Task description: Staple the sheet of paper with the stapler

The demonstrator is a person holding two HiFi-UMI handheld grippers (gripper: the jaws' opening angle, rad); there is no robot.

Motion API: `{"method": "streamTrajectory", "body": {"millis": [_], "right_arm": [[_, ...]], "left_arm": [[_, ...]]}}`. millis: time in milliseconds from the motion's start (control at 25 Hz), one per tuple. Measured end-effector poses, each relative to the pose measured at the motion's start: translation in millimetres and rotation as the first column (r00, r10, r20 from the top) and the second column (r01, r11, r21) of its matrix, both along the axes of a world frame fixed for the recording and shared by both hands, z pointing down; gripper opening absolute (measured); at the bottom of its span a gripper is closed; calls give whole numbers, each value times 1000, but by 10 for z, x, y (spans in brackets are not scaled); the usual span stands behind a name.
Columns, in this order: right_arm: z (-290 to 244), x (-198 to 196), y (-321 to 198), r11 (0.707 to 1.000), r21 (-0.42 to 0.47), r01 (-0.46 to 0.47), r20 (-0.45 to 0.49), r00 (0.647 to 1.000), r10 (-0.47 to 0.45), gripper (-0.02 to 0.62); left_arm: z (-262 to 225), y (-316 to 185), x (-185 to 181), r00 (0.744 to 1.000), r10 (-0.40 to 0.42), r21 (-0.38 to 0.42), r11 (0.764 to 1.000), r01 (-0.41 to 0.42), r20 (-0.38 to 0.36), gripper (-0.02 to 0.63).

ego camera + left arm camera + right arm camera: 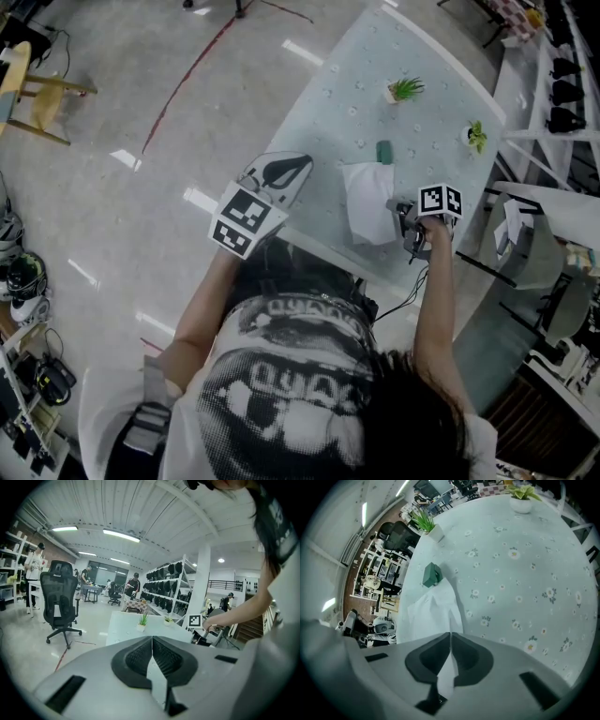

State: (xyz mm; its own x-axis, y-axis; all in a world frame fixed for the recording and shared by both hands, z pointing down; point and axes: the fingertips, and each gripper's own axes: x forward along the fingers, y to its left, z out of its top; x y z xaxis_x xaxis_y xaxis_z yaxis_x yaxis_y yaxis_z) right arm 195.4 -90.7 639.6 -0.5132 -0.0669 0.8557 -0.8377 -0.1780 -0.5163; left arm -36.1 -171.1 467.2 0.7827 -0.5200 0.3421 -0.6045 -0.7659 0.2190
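Note:
A white sheet of paper (368,214) lies rumpled near the table's front edge, and a green stapler (383,152) stands just beyond it. My right gripper (398,214) is at the sheet's right edge, pointing steeply down. In the right gripper view the sheet of paper (433,611) runs up into my right gripper (450,634), whose jaws are shut on its edge, with the stapler (432,574) past the sheet's far end. My left gripper (302,164) hovers off the table's left edge, shut and holding nothing; the left gripper (152,638) looks level across the table.
The table (422,103) has a pale floral cloth and two small potted plants (403,90) (474,136) at its far side. A black office chair (61,599) stands on the floor beyond. Shelving (562,75) and a chair (548,272) crowd the right side.

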Motion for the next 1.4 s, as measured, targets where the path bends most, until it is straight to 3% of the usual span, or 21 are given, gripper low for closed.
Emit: {"method": "streamTrajectory", "body": {"millis": [160, 280, 400, 480, 760, 920, 1200, 1400], "right_arm": [[-27, 16, 4, 994, 105, -32, -21, 999, 34, 94], [-74, -22, -10, 976, 219, -21, -73, 997, 38, 106], [-129, 79, -115, 924, 365, 111, -219, 975, -31, 114], [-114, 190, -225, 887, 417, 196, -299, 952, -69, 120], [27, 64, -463, 897, 398, 192, -233, 967, -104, 121], [102, 65, -474, 901, 375, 218, -264, 957, -121, 63], [7, 155, -600, 917, 397, 29, -146, 989, 32, 8], [21, 164, -599, 946, 323, -29, -75, 996, 56, 8]], "left_arm": [[5, -2, 40, 1000, -11, -5, 1000, 12, 4, 5], [32, -17, -9, 1000, -18, -10, 1000, 18, 11, 5], [38, -11, -5, 1000, -24, -11, 1000, 24, 16, 5], [36, 7, 39, 999, -26, -8, 1000, 26, 20, 5], [68, 60, 76, 999, -22, -13, 1000, 22, 34, 5], [113, 80, 40, 998, -39, -26, 999, 40, 42, 5], [136, 85, -59, 996, -78, -29, 996, 79, 47, 5], [126, 110, -97, 994, -93, -29, 995, 95, 51, 5]]}}
